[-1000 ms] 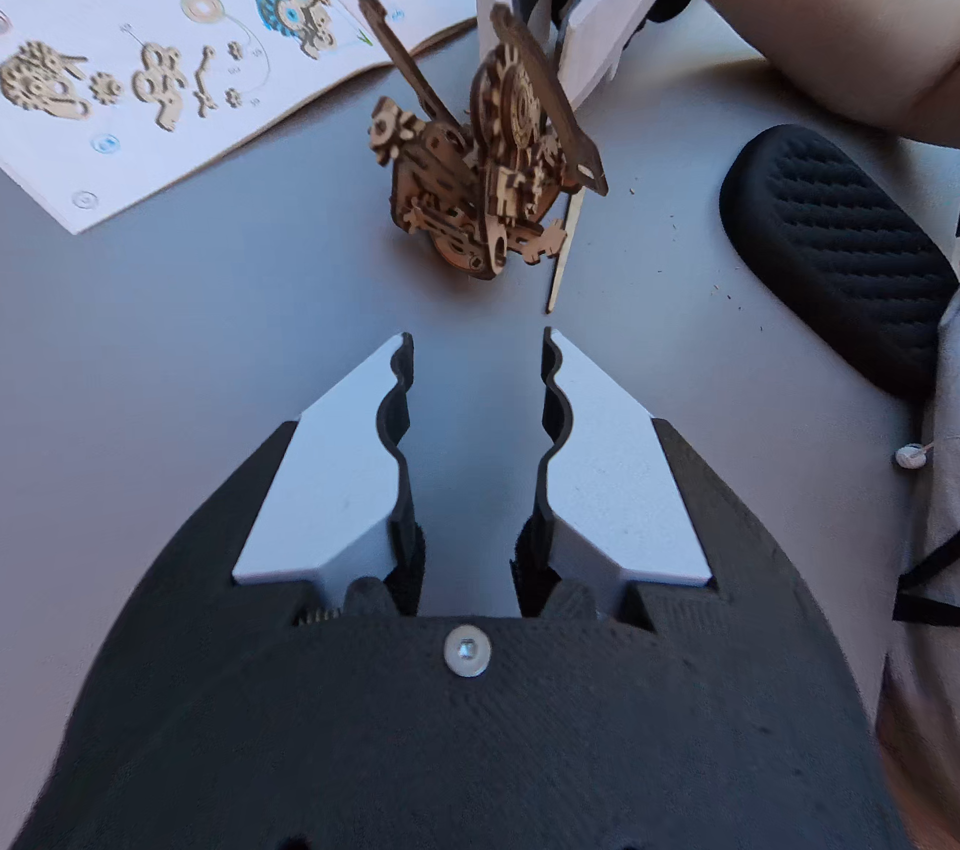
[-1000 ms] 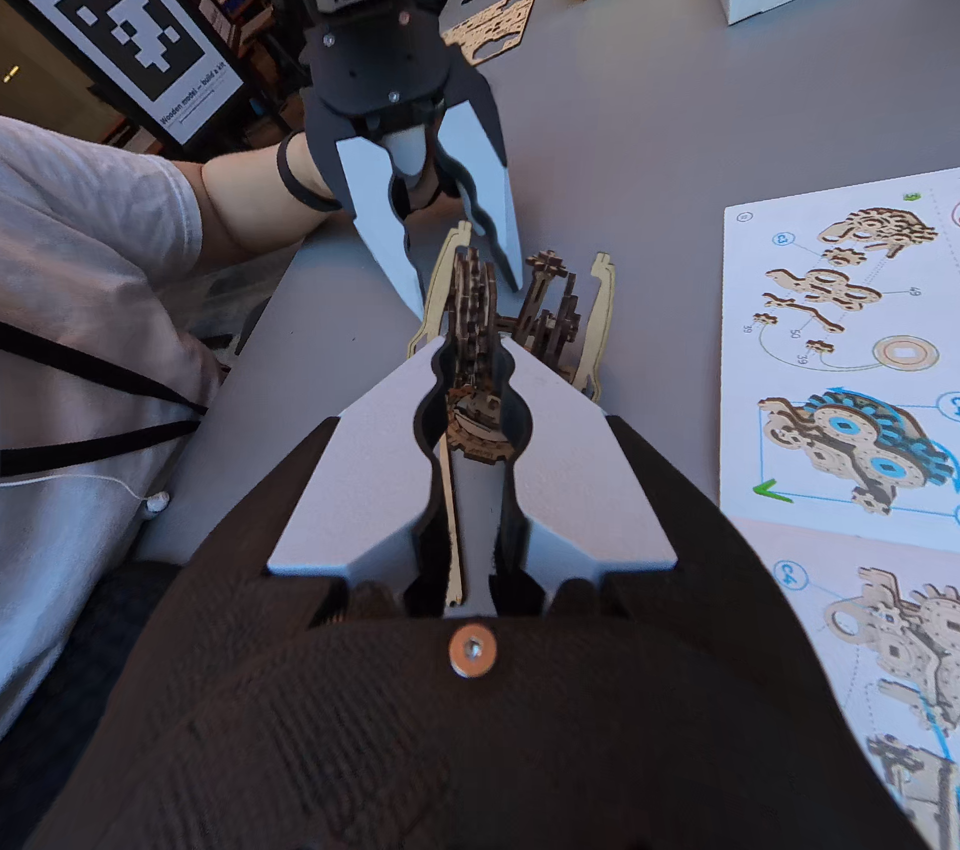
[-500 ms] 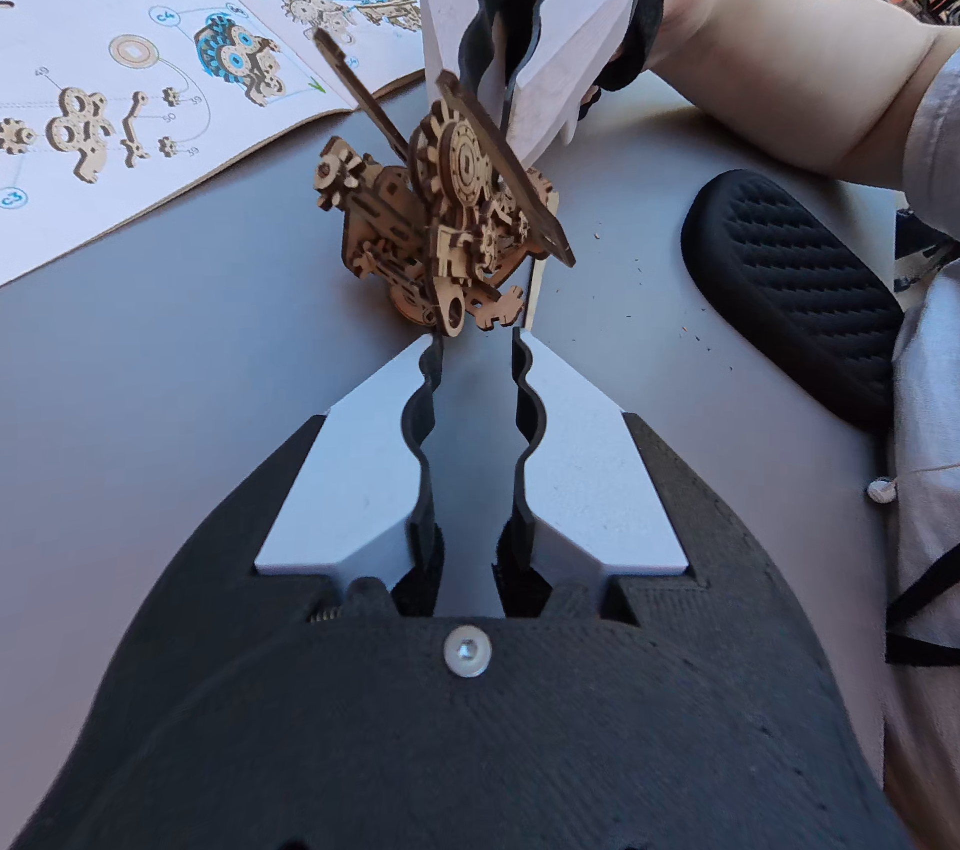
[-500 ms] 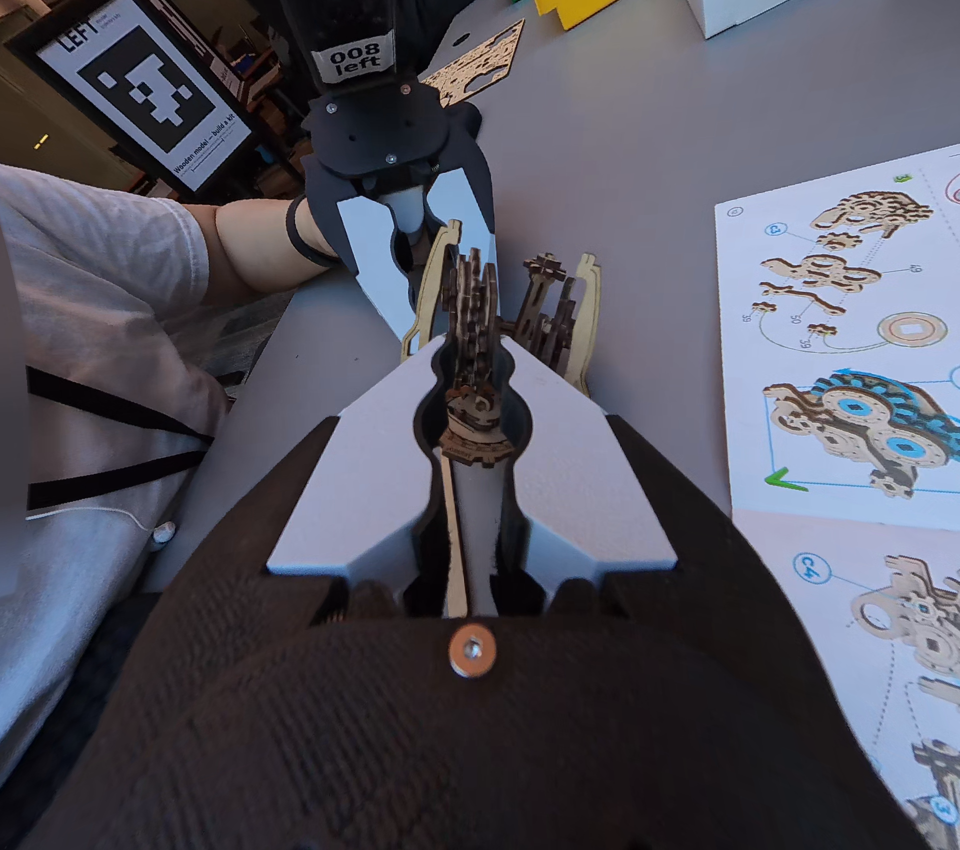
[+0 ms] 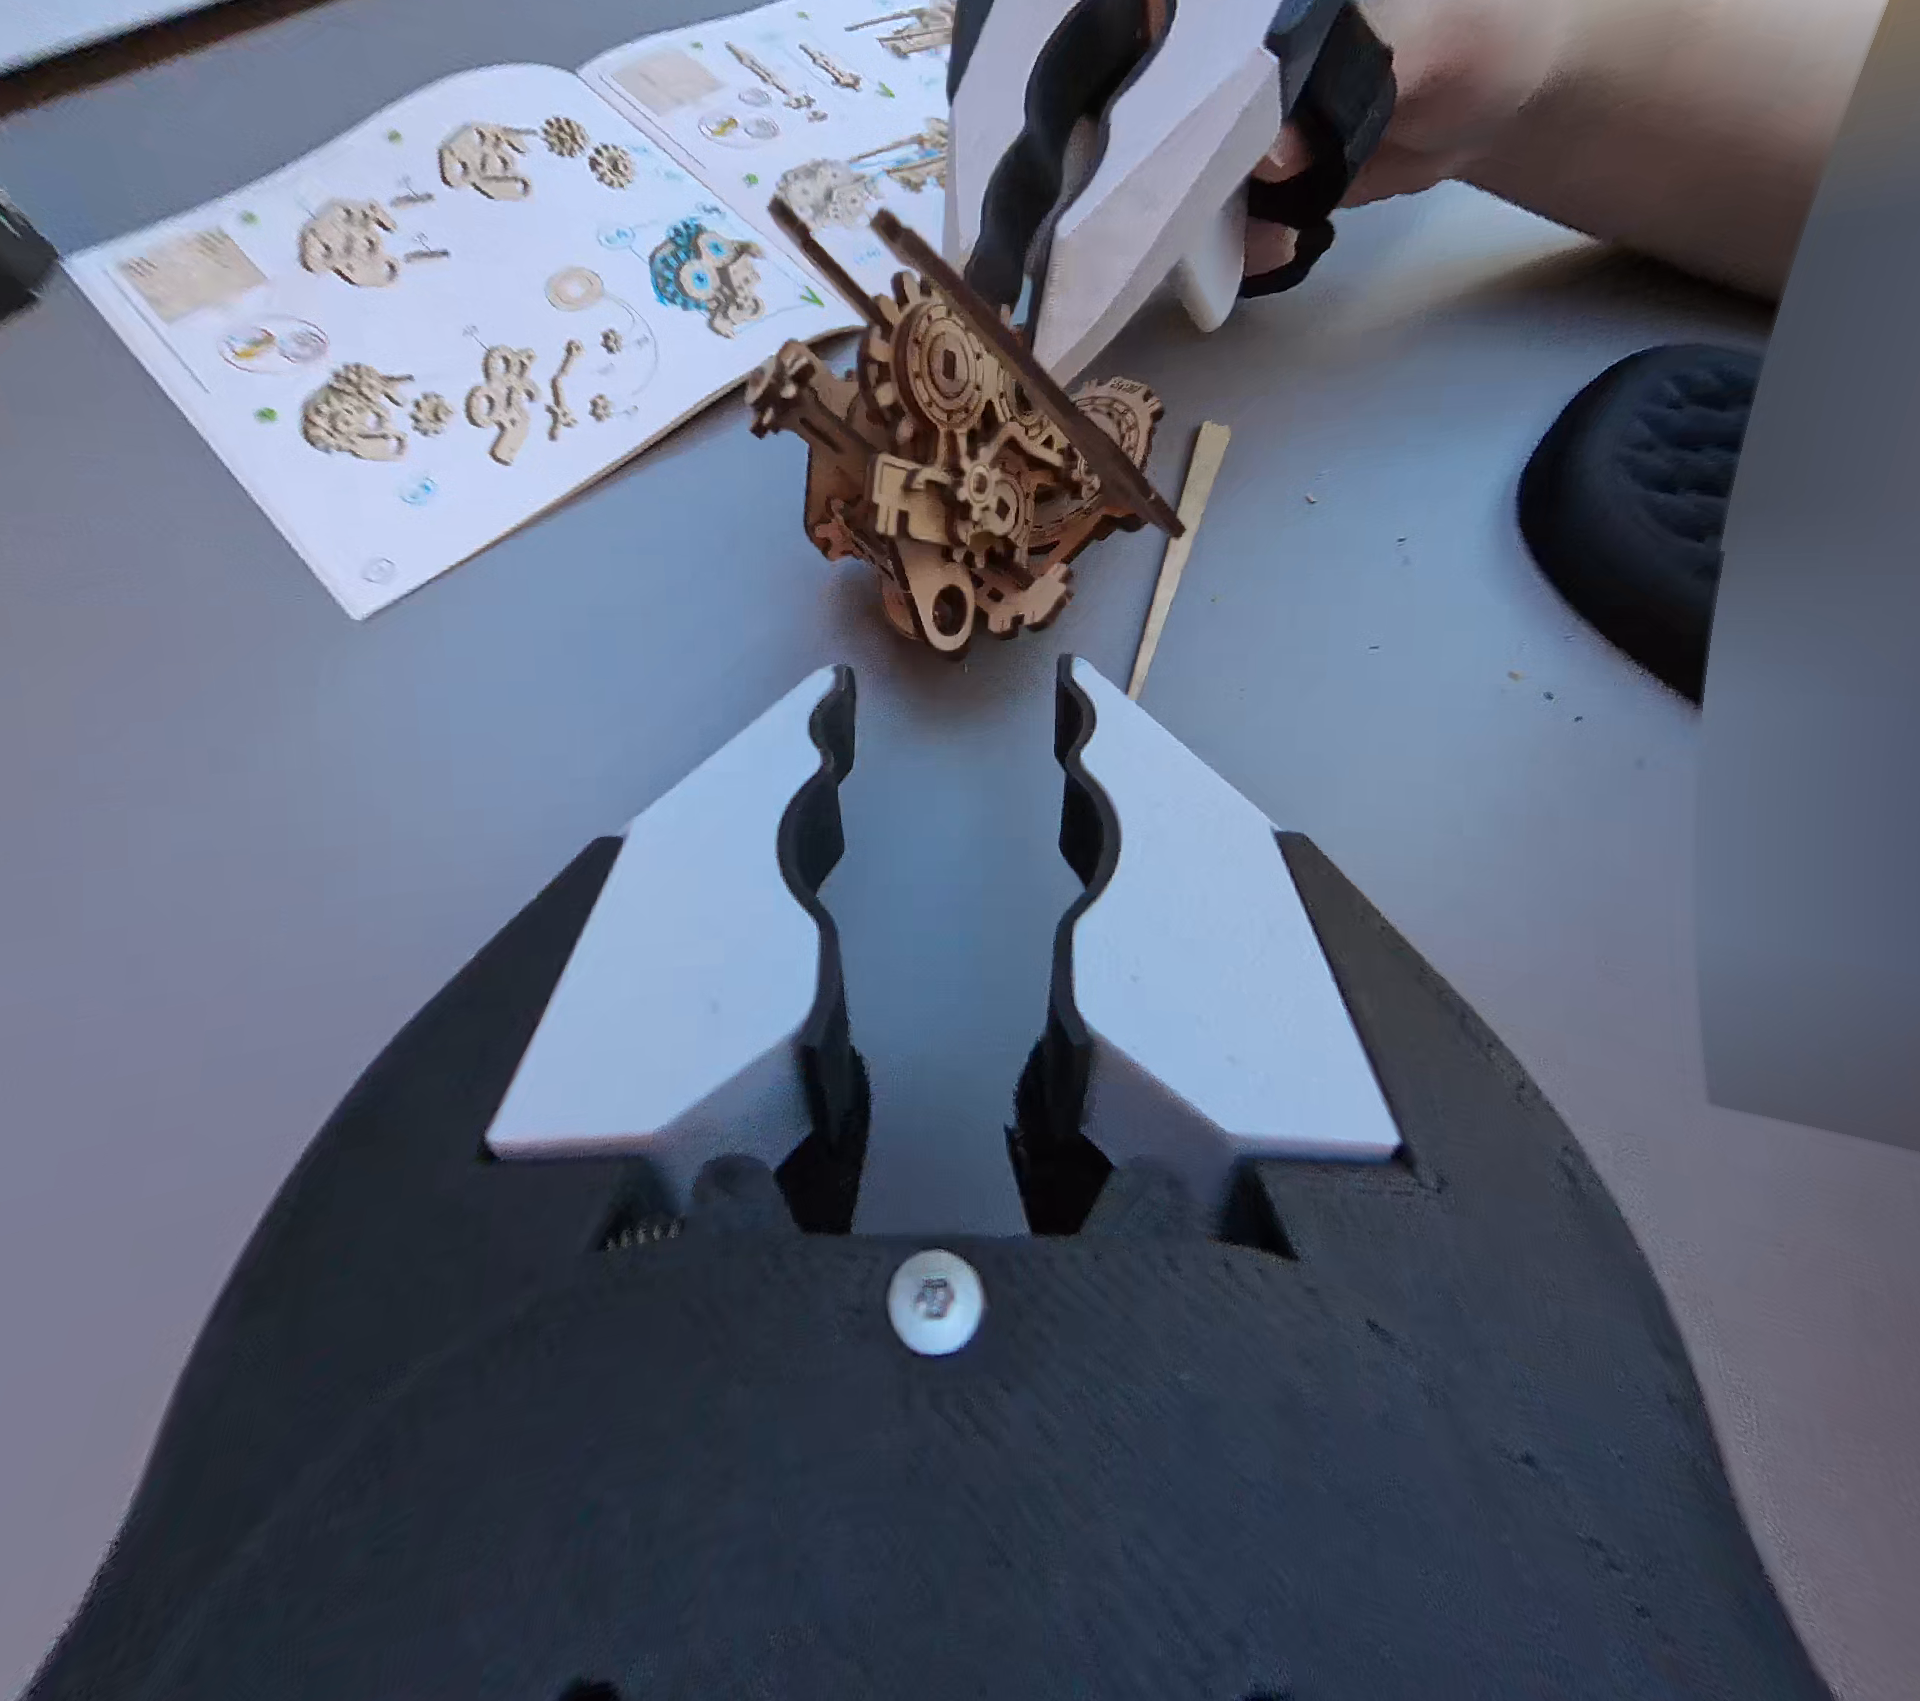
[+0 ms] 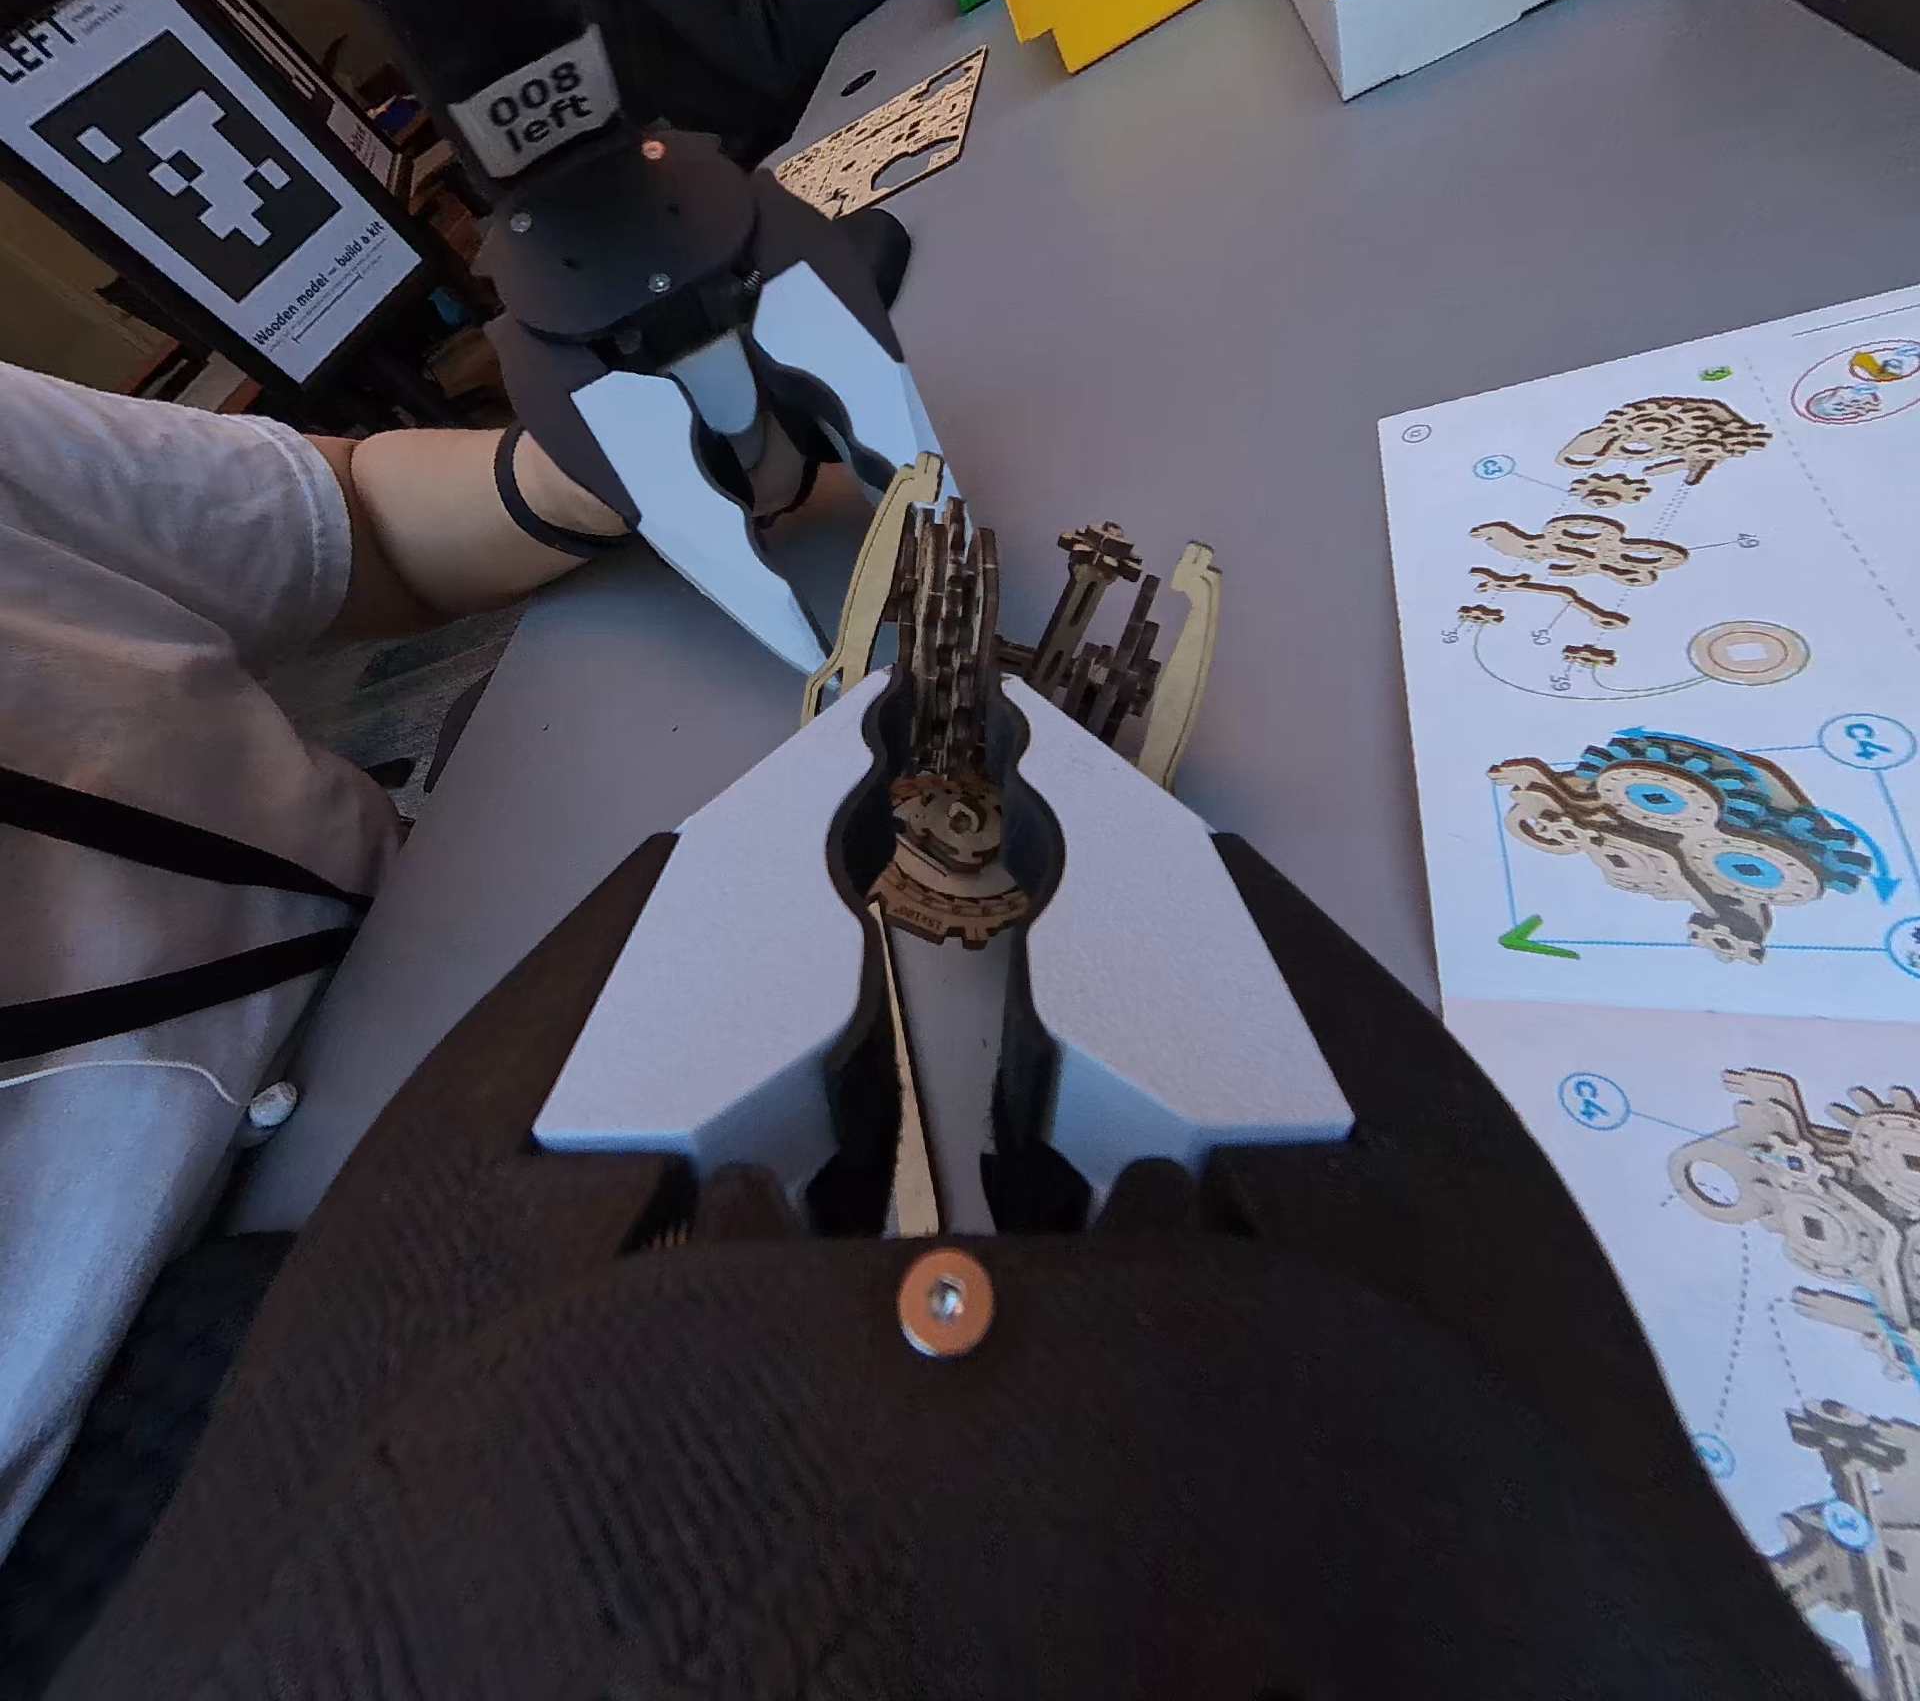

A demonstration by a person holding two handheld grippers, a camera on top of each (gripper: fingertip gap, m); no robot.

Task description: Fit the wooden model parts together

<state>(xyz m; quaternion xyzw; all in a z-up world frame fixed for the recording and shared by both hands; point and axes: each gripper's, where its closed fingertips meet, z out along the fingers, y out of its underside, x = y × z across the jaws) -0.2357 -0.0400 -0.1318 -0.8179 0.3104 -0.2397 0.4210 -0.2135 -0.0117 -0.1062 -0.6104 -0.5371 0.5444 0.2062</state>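
Wooden model (image 5: pixel 961 467) clamped in right gripper (image 6: pixel 951 706) jaws, tilted on grey table (image 5: pixel 312 768); left gripper (image 5: pixel 951 685), jaws apart, empty, positioned at model's 6 o'clock.

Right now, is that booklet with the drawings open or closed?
Open. The booklet lies flat on the grey table, two illustrated pages spread either side of its centre fold, behind the wooden model.

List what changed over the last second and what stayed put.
The open left gripper first closed in on the wooden model, then backed off slightly, grasping nothing. The right gripper stayed clamped on the model; the loose wooden stick and instruction booklet stayed on the table.
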